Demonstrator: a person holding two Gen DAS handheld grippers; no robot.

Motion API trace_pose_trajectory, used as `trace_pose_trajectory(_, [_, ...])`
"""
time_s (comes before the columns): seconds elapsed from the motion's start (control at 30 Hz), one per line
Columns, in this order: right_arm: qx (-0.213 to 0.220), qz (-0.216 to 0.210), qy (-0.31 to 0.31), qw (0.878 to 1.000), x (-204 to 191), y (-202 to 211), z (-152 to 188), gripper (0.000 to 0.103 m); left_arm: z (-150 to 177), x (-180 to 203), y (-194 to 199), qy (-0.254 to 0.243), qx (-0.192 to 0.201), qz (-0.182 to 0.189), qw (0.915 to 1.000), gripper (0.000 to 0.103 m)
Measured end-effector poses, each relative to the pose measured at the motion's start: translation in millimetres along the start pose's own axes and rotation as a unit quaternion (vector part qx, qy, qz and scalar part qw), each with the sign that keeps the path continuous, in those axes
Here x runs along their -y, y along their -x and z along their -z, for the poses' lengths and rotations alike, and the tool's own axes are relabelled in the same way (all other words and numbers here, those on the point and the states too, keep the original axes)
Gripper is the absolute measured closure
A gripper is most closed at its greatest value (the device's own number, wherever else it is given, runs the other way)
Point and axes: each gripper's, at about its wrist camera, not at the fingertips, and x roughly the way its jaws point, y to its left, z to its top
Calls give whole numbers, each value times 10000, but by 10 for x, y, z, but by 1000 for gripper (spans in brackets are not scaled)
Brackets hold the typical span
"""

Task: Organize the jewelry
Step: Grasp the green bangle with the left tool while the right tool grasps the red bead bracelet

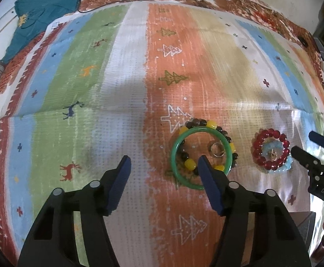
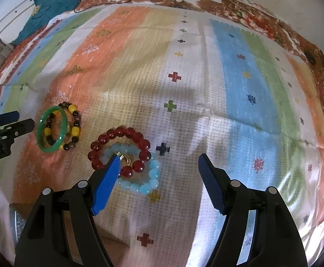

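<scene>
fingers [image 1: 208, 184] of left gripper [image 1: 164, 166] apart beside green bangle [image 1: 176, 142]

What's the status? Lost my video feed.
Left gripper and right gripper open, empty. Green bangle, red bracelet on cloth. Nothing blocking.

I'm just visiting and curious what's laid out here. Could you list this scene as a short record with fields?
Surface: striped patterned mat
Left pile: green bangle lying over a yellow and dark bead bracelet, a metal ring inside
Right pile: red bead bracelet over a pale blue bead bracelet, gold rings in the middle
Left gripper: open, empty
Right gripper: open, empty
Background: teal cloth
</scene>
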Motion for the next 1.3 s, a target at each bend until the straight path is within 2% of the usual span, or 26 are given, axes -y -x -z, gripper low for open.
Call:
trace_pose_trajectory(0.23, [-151, -19, 72, 9999, -25, -147, -42, 31, -6, -8, -133, -15, -88, -2, 10000, 53])
trace_pose_trajectory(0.43, [-232, -62, 86, 9997, -43, -237, -60, 47, -5, 38, -257, -155, -161, -111, 9997, 71])
trace_pose_trajectory(0.63, [-257, -131, 77, 9996, -44, -304, -66, 59, 18, 99, -316, -390, -135, -293, 9987, 75])
trace_pose_trajectory(0.67, [-252, -179, 74, 9995, -47, -304, -69, 66, 25, 113, -318, -447, -115, -310, 9985, 77])
trace_pose_trajectory(0.7, [-263, -212, 86, 9994, -53, -305, -70, 75, 25, 123, -320, -480, -107, -312, 9983, 87])
trace_pose_trajectory(0.73, [-266, -258, 108, 9993, -67, -300, -68, 79, 26, 132, -319, -496, -108, -330, 9982, 96])
trace_pose_trajectory(0.87, [-240, -286, 260, 9990, -139, -280, -41, 88, 15, 142, -308, -478, -129, -373, 9981, 96])
trace_pose_trajectory(1.07, [-212, -322, 214, 9990, -116, -214, -8, 89, 19, 184, -176, -490, -87, -364, 9981, 96])
trace_pose_trajectory(1.3, [12, -427, 211, 9989, -147, 73, 17, 89, -20, 174, 103, -453, 140, -316, 9984, 96])
